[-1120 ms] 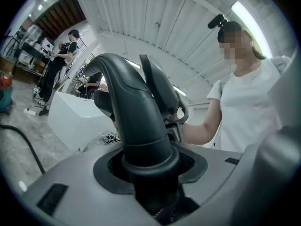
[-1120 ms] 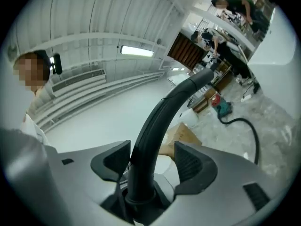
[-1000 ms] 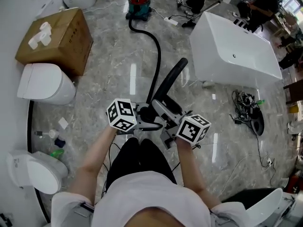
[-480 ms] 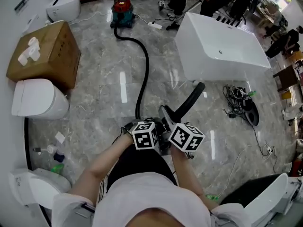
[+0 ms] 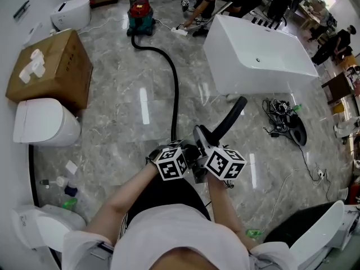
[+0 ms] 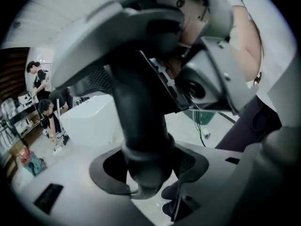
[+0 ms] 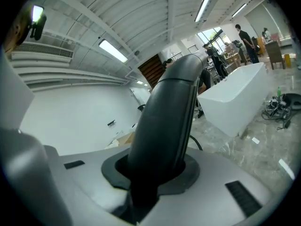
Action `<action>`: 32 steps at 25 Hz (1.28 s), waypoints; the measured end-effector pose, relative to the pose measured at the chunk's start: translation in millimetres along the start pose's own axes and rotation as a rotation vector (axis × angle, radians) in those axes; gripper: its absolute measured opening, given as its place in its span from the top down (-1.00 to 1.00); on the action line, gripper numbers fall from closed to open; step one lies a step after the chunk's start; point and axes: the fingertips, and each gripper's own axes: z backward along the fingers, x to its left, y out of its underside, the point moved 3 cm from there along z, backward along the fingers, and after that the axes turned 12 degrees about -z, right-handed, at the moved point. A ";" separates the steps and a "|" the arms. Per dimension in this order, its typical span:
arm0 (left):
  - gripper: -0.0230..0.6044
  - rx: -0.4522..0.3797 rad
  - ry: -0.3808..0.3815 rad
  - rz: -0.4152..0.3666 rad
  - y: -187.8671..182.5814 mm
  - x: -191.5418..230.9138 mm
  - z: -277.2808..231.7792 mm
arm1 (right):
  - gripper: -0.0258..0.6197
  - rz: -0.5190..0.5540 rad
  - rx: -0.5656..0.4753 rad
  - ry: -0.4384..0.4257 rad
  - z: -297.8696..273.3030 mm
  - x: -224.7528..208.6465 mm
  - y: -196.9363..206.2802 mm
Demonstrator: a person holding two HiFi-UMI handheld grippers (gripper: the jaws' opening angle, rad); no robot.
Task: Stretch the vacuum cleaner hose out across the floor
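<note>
Jaws of the left gripper are clamped round the black hose at its collar. On the right gripper the jaws are closing onto the stiff curved end tube, with the pads touching it. The hose lies across the floor to the vacuum cleaner. It looks light and bendy, and the canister may roll if tugged, so the rigid end is the best place to hold. The marker cubes hide the grip in the head view, and the canister joint is too small to read.

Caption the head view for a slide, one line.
Left gripper holds the hose, right gripper closing its jaws around the curved end tube; hose runs across the floor to the red vacuum cleaner.
</note>
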 end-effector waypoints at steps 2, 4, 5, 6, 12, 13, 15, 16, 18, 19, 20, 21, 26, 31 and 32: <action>0.19 0.014 0.000 0.022 11.7 0.4 2.8 | 0.63 -0.040 -0.039 0.011 7.9 -15.0 -12.2; 0.17 0.015 0.002 0.087 26.2 2.5 8.3 | 0.63 -0.088 -0.073 0.029 16.1 -33.4 -23.0; 0.17 -0.009 -0.004 0.146 31.1 5.9 12.7 | 0.63 -0.117 -0.086 0.038 19.8 -42.7 -27.1; 0.17 -0.048 -0.015 0.216 33.4 11.0 18.5 | 0.63 -0.145 -0.096 0.046 23.1 -51.5 -29.9; 0.17 -0.251 -0.116 0.508 37.5 42.7 53.8 | 0.63 -0.201 -0.068 0.129 31.9 -96.5 -13.7; 0.17 -0.270 -0.125 0.527 36.5 45.9 56.4 | 0.63 -0.205 -0.062 0.146 33.1 -104.7 -9.3; 0.17 -0.305 -0.130 0.558 33.0 49.5 59.1 | 0.62 -0.235 -0.068 0.182 37.7 -121.0 -2.4; 0.17 -0.318 -0.127 0.567 31.5 49.8 59.9 | 0.62 -0.256 -0.078 0.198 40.7 -128.4 0.2; 0.17 -0.333 -0.123 0.572 29.3 49.4 60.7 | 0.61 -0.293 -0.098 0.242 46.0 -143.1 3.9; 0.17 -0.337 -0.122 0.569 28.5 49.4 60.9 | 0.60 -0.307 -0.110 0.278 48.4 -151.7 5.1; 0.17 -0.341 -0.120 0.566 27.5 49.4 60.9 | 0.58 -0.327 -0.127 0.324 51.5 -161.6 6.0; 0.17 -0.347 -0.119 0.566 26.4 49.2 60.9 | 0.52 -0.360 -0.153 0.368 55.9 -172.3 6.6; 0.17 -0.375 -0.112 0.587 21.7 48.9 60.3 | 0.05 -0.531 -0.382 0.481 98.0 -213.7 -16.1; 0.17 -0.378 -0.126 0.604 23.9 50.6 57.6 | 0.04 -0.463 -0.414 0.476 112.2 -218.5 -38.6; 0.17 -0.377 -0.128 0.611 24.8 51.1 57.2 | 0.04 -0.468 -0.408 0.457 109.0 -216.4 -37.9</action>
